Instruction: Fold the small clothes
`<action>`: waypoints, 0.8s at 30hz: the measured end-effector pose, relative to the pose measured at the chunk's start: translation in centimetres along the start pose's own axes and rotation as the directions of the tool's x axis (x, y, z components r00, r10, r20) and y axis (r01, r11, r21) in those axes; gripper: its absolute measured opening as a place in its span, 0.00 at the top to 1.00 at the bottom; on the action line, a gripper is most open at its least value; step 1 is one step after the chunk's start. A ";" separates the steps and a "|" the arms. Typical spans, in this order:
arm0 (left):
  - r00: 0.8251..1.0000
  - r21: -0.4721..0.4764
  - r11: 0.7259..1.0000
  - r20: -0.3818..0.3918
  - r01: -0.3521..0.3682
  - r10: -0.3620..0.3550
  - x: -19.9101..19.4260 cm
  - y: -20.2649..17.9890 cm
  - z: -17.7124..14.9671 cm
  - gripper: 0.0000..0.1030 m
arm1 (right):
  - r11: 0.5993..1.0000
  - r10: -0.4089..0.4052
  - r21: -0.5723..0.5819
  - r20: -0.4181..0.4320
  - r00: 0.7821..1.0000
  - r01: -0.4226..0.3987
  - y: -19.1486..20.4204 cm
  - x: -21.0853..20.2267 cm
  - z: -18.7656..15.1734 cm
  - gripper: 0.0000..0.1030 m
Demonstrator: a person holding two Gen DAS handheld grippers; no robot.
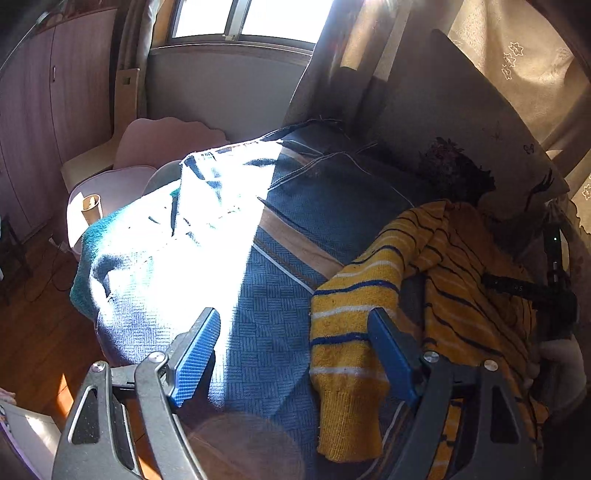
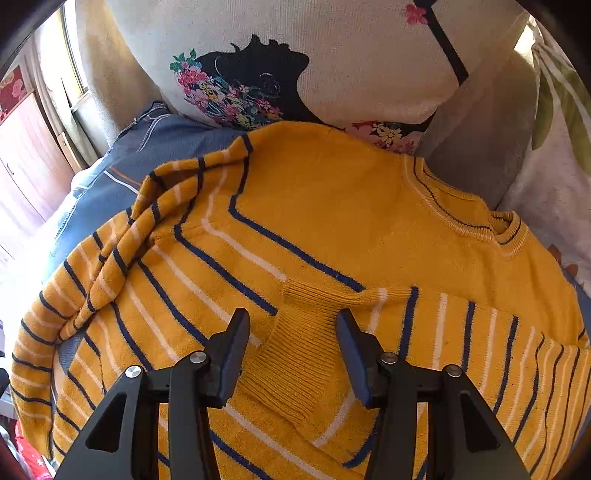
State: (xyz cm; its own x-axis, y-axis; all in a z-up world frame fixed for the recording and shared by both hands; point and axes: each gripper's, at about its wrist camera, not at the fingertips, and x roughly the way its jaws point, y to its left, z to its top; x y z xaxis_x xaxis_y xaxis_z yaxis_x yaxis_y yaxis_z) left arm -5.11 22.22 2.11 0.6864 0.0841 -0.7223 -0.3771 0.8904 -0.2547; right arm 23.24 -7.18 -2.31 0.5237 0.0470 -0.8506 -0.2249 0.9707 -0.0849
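Blue ribbed pads of the left hand-held gripper (image 1: 295, 356) are gaping wide beside a fuzzy yellow striped sweater (image 1: 354, 332) lying on a woven blue blanket (image 1: 266, 332). Only the right view is showing the right hand-held gripper (image 2: 293, 356) spreading wide over the ribbed cuff (image 2: 299, 354), with a floral pillow (image 2: 295, 55) behind.

A floral cushion (image 2: 295, 62) leans behind a blue patterned blanket (image 1: 266, 332) — jeans (image 1: 207, 192) lie in sunlight, near a pink chair (image 1: 147, 155) and a window (image 1: 240, 18).
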 end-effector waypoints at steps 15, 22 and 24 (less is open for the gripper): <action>1.000 -0.048 0.998 0.002 -0.031 0.031 -0.1 2.4 0.3 0.21 | 0.963 0.193 0.175 0.076 0.978 -0.204 -0.7 -2.0 4.6 0.96; 0.999 -0.065 0.997 0.014 -0.048 0.049 -1.0 3.2 0.4 0.21 | 0.961 0.244 0.125 0.043 0.969 -0.247 2.5 0.6 6.4 0.93; 0.998 -0.078 0.995 0.018 -0.064 0.065 -1.1 3.9 0.5 0.21 | 0.944 0.299 0.131 0.055 0.953 -0.304 2.8 -0.7 5.3 0.80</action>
State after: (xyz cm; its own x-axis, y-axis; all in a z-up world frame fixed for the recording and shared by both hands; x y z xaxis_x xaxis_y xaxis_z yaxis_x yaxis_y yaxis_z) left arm -7.04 25.80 2.20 0.6713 0.1499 -0.7258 -0.4677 0.8454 -0.2579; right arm 26.64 -3.27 0.82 0.4765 0.3478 -0.8074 -0.2633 0.9327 0.2464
